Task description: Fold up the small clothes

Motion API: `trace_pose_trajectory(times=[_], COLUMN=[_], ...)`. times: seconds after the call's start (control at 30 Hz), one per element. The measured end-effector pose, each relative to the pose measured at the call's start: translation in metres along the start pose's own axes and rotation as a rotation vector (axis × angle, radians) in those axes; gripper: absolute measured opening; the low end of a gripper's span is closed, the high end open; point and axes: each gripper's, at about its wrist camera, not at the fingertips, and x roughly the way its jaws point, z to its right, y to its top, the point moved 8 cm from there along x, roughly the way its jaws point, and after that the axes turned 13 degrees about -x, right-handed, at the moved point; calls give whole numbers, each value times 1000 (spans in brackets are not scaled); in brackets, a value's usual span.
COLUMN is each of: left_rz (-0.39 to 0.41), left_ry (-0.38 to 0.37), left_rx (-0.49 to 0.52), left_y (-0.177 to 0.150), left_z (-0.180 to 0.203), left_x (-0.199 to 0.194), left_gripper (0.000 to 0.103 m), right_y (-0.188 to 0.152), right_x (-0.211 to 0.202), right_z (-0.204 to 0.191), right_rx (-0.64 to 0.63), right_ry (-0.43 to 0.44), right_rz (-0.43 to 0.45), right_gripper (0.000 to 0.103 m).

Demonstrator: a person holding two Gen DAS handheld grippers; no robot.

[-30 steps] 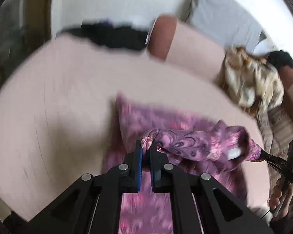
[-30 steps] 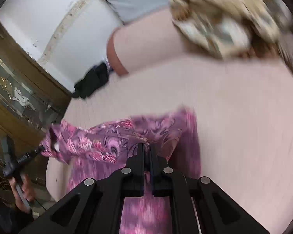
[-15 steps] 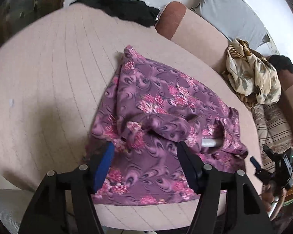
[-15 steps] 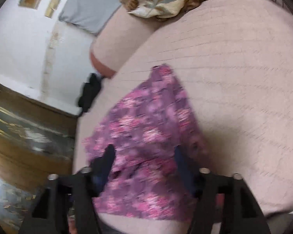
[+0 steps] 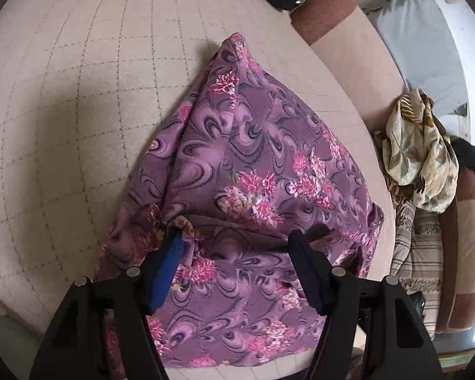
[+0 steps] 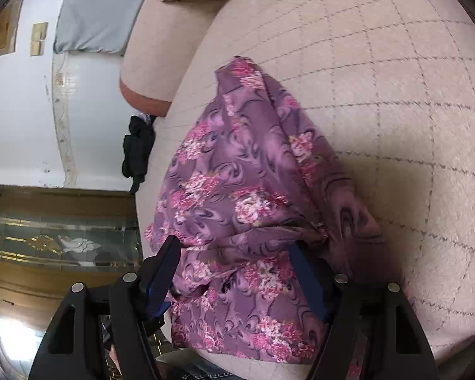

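One floral purple garment on quilted beige cushion

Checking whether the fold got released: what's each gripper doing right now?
Left gripper: open, holding nothing, jaws apart over the purple floral garment.
Right gripper: open, holding nothing, jaws apart over the same garment.

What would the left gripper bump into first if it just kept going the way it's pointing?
Most likely the purple floral garment lying on the beige quilted cushion. The left gripper is open and angled down at the cloth's near fold, with nothing visible in between, though depth is hard to judge.
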Motion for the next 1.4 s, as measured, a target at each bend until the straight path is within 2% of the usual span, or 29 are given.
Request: trace_pose_trajectory(times=[0.2,0.23,0.27,0.3,0.33,0.37,0.4,0.43,0.47,0.53,0.6,0.63,0.67,0.73,0.77,0.83,0.9,0.93,0.97,1.1,1.17,1.23,1.3,1.33,1.37,1.4], left_rz=[54,66,90,108,116,125,137,142,143,157,171,174,160,102,80,99,109,106,105,60,28,1,6,31,66,56], left_ry=[37,54,106,151,164,171,190,198,192,128,90,105,132,148,110,50,-10,-21,-21,-24,-32,1,71,87,112,100], left_rx=[30,35,54,75,86,101,125,143,149,145,131,111,92,27,-1,-2,8,7,-1,25,46,68,64,66,86,80], left_y=[6,7,8,8,8,7,4,2,-3,-11,-26,-31,-37,-40,-40,-38,-41,-43,-45,-55,-62,-66,-59,-55,-48,-48], left_z=[7,7,5,2,1,1,2,2,2,2,-8,-19,-31,-47,-48,-41,-34,-33,-35,-24,-16,-10,-12,-13,-14,-14], left_x=[3,4,4,4,3,2,0,-3,-9,-28,-45,-46,-42,-29,-28,-40,-52,-55,-55,-43,-34,-18,2,5,6,5], left_gripper=[66,57,41,34,30,25,21,10,9,8,7,0,0,0,0,1,16,42,61,61,61,61,44,21,6,6], right_y=[12,12,12,11,10,9,7,6,5,1,-4,-6,-11,-21,-27,-29,-27,-27,-29,-36,-32,-30,-27,-26,-27,-26], right_x=[17,17,17,18,19,19,18,16,13,-1,-25,-33,-39,-36,-29,-30,-40,-45,-48,-42,-32,-21,-11,-6,-3,-4], right_z=[5,6,7,9,11,15,16,16,16,8,-13,-19,-22,-12,-1,3,-4,-7,-7,0,-4,-9,-3,2,8,10], right_rx=[3,-11,-27,-45,-66,-86,-84,-82,-83,-93,-186,-226,-261,-289,-261,-228,-235,-238,-237,-207,-223,-262,-277,-273,-258,-247], right_ry=[-1,-17,-39,-67,-103,-140,-139,-138,-142,-129,-130,-145,-167,-232,-265,-252,-223,-207,-202,-181,-176,-187,-252,-284,-305,-297], right_rz=[-17,-19,-26,-35,-45,-53,-51,-47,-43,-15,38,54,63,32,-24,-12,28,47,60,28,18,5,-21,-34,-43,-37], right_gripper=[72,65,51,41,26,21,19,15,14,13,13,14,15,18,18,19,44,64,70,69,61,52,29,15,13,12])
